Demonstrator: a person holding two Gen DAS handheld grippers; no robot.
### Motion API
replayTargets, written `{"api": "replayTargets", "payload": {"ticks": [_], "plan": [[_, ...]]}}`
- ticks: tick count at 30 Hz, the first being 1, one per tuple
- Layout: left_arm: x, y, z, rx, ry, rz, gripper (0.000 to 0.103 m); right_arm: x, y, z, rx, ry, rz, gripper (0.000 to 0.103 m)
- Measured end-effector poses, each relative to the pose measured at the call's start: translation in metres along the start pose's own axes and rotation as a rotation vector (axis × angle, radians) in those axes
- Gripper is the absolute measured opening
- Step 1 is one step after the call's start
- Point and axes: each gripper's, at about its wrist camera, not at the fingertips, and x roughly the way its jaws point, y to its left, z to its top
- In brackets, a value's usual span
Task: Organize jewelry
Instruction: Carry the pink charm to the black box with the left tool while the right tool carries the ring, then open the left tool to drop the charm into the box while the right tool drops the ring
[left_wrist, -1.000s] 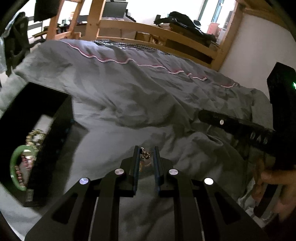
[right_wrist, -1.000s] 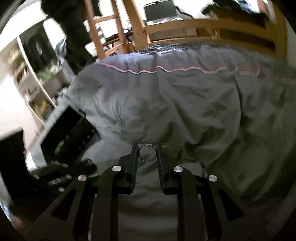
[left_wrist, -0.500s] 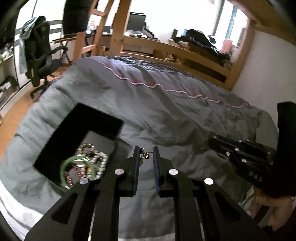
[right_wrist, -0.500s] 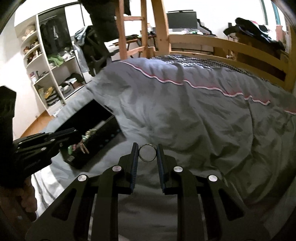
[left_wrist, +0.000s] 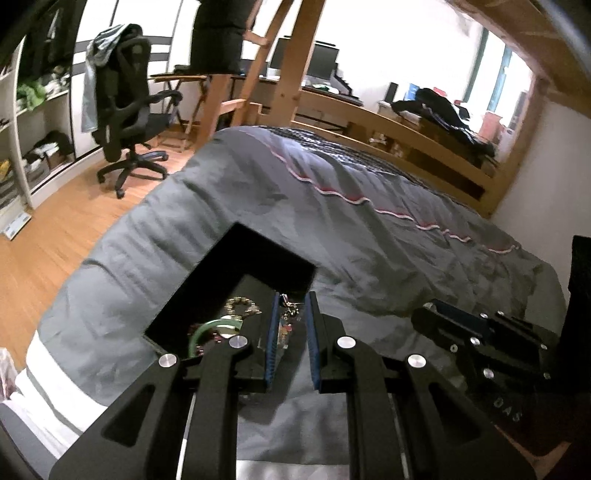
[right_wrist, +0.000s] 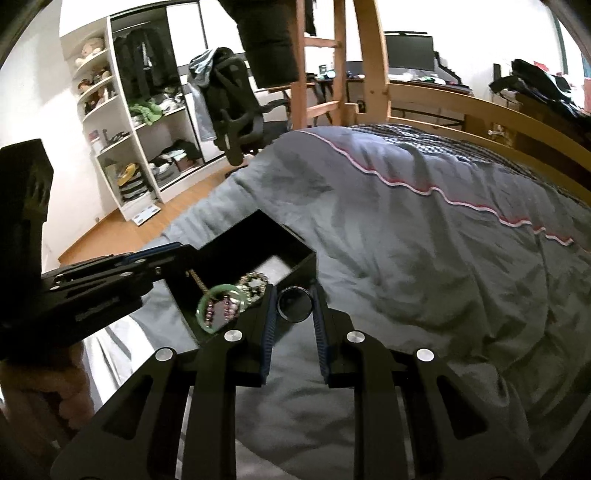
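A black open box (left_wrist: 236, 273) lies on the grey bed cover; it also shows in the right wrist view (right_wrist: 295, 251). Inside lie a green bangle (right_wrist: 212, 301), beads and chains. My left gripper (left_wrist: 291, 306) is shut on a small silver earring (left_wrist: 288, 308), held over the box's near right corner. My right gripper (right_wrist: 294, 301) is shut on a metal ring (right_wrist: 294, 303), held just right of the box's near corner. The left gripper also shows in the right wrist view (right_wrist: 110, 273), and the right gripper shows in the left wrist view (left_wrist: 480, 332).
The grey bed cover (right_wrist: 424, 240) spreads to the right and back, with a wooden bed rail (left_wrist: 406, 125) behind. An office chair (left_wrist: 125, 110) and white shelves (right_wrist: 122, 140) stand on the wooden floor to the left. The bed's left edge is beside the box.
Both grippers moved left toward the box and now hover at its near corner. Each still holds its piece.
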Motion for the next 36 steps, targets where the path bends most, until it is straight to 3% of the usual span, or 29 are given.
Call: {"api": "replayTargets", "payload": {"ticks": [7,16,25,26,27,28,30,32,34,36], "plan": [[0.005,0.036,0.001,-0.117,0.033,0.013,0.014,0.018,0.023,0.011,-0.016,-0.003,0.037,0.020],[0.004,0.063,0.004,-0.191,0.046,0.016,0.013,0.049,0.047,0.022,-0.035,0.016,0.079,0.020],[0.003,0.071,0.005,-0.219,0.042,0.096,0.015,0.084,0.057,0.017,-0.034,0.080,0.125,0.021],[0.004,0.073,0.005,-0.228,0.045,0.101,0.018,0.085,0.057,0.015,-0.027,0.080,0.135,0.023],[0.004,0.073,0.005,-0.230,0.047,0.101,0.019,0.086,0.058,0.014,-0.023,0.078,0.138,0.033],[0.004,0.075,0.005,-0.234,0.049,0.110,0.026,0.087,0.058,0.013,-0.018,0.076,0.133,0.059],[0.002,0.076,0.006,-0.243,0.039,0.135,0.044,0.085,0.057,0.012,-0.008,0.052,0.136,0.081],[-0.005,0.079,0.007,-0.267,0.015,0.169,0.073,0.083,0.056,0.012,-0.002,0.040,0.119,0.086],[-0.013,0.083,0.010,-0.297,-0.008,0.198,0.088,0.076,0.051,0.012,0.025,0.017,0.099,0.093],[-0.021,0.087,0.014,-0.321,-0.025,0.199,0.090,0.069,0.046,0.013,0.050,0.011,0.082,0.095]]}}
